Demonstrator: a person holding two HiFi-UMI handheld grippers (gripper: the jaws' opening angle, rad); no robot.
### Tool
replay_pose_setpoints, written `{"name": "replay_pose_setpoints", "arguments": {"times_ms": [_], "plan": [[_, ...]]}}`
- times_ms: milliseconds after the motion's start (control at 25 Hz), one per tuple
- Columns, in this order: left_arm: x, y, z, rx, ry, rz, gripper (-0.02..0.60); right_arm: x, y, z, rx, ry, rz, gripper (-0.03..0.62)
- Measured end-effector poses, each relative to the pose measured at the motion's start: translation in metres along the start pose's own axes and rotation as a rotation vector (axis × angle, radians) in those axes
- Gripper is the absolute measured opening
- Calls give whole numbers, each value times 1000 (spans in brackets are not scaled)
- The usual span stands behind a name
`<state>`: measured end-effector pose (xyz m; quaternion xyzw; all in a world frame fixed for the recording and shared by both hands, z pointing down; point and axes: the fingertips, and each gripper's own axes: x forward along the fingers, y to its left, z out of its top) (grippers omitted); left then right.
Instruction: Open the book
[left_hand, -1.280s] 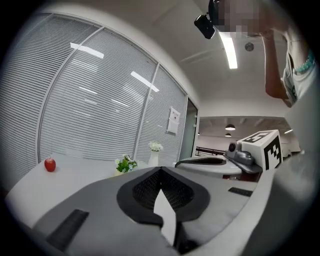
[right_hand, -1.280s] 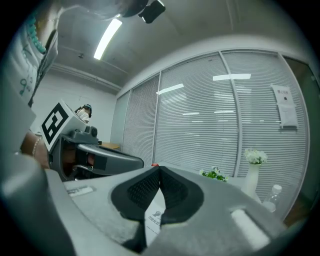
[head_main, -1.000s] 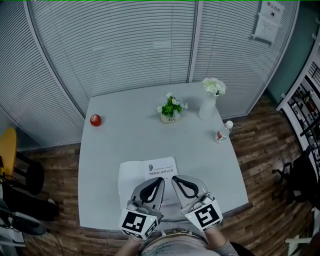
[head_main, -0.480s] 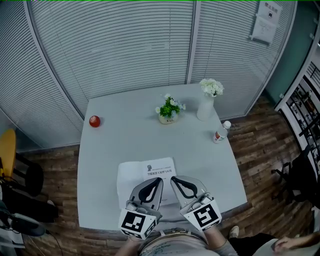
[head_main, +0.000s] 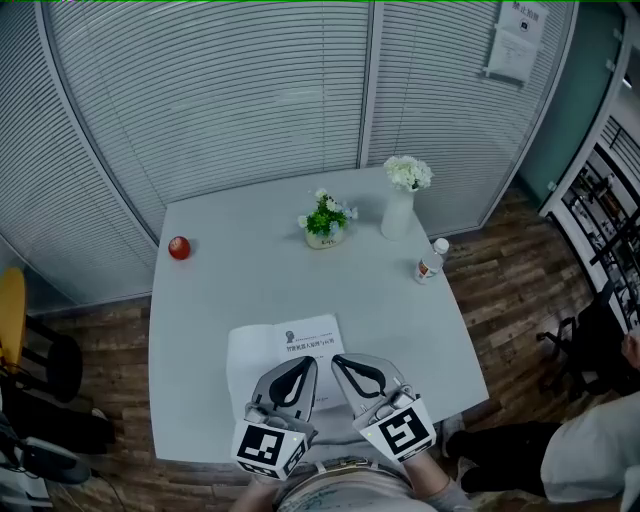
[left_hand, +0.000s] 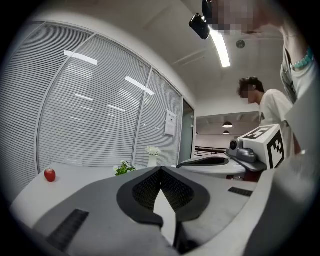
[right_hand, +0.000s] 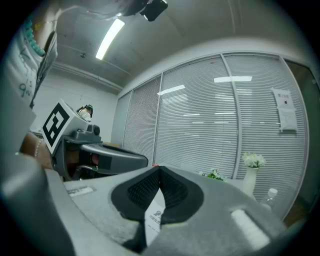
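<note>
A white book (head_main: 288, 343) with dark print on its cover lies closed on the grey table (head_main: 240, 285), near the front edge. Both grippers hover side by side over its near part, pointing away from me. My left gripper (head_main: 309, 361) is shut with nothing held, its tips meeting (left_hand: 160, 169). My right gripper (head_main: 337, 361) is also shut and empty, jaws meeting at the tip (right_hand: 160, 168). The book's white page (right_hand: 155, 217) with print shows below the right jaws. Each gripper sees the other beside it: the right gripper (left_hand: 214, 162), the left gripper (right_hand: 109, 157).
A red apple (head_main: 179, 247) sits at the table's left. A small potted plant (head_main: 323, 221), a white vase of flowers (head_main: 399, 204) and a small bottle (head_main: 429, 261) stand toward the back right. A person (head_main: 596, 445) is at the lower right, beside shelving.
Both grippers have kept their place over the book, still shut. The head view has shifted a little, and a person has come into view at the lower right.
</note>
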<state>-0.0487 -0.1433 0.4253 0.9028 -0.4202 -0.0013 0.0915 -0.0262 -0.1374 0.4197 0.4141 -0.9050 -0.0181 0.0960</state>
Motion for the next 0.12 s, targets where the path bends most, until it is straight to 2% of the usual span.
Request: {"name": "replay_pose_setpoints", "arguments": {"times_ms": [120], "plan": [[0, 1, 2, -2, 3, 3, -2, 0, 1, 1, -3, 1, -1, 2]]}}
